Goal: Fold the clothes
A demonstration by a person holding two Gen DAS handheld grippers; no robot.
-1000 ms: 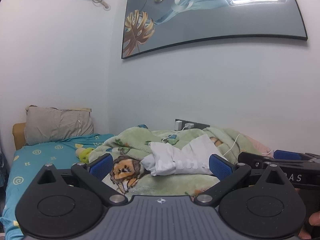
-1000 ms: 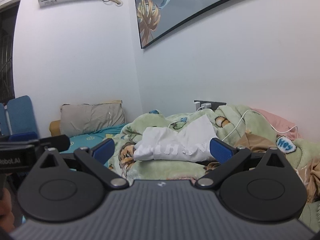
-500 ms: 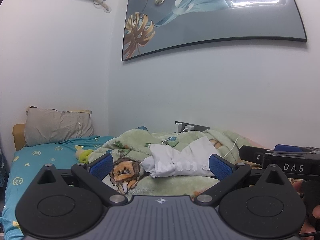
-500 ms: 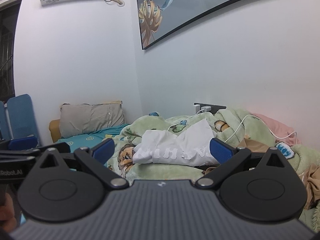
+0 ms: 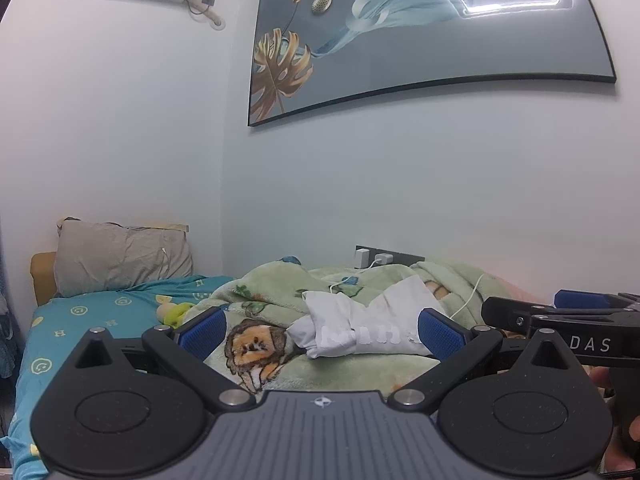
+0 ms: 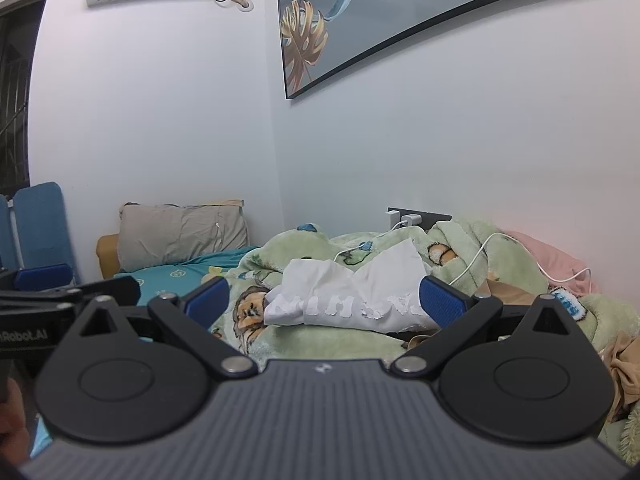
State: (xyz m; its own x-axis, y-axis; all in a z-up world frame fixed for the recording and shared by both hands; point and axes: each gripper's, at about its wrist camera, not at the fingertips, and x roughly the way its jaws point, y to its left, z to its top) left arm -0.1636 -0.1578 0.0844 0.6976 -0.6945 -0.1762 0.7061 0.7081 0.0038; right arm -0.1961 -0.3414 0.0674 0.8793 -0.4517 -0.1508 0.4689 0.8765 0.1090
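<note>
A crumpled white garment (image 5: 360, 330) with pale lettering lies on a green cartoon-print blanket (image 5: 272, 296) on the bed. In the left wrist view my left gripper (image 5: 320, 330) is open, held off the bed with the garment seen between its blue pads, nothing held. The right wrist view shows the same white garment (image 6: 352, 296) on the blanket (image 6: 304, 248), framed by my open right gripper (image 6: 324, 300), which is empty too. Each gripper shows at the edge of the other's view: the right one (image 5: 576, 312), the left one (image 6: 60, 284).
A grey pillow (image 5: 116, 256) and teal sheet (image 5: 80, 320) lie at the left end of the bed. A white charger cable (image 6: 488, 248) runs from a wall socket (image 6: 412, 218) across the blanket. Pink bedding (image 6: 548, 256) and tan cloth (image 6: 624, 372) sit right; blue chairs (image 6: 36, 220) stand left.
Both grippers have risen a little and tilted slightly, so the bed sits lower in view. The garment has not moved and both grippers stay open.
</note>
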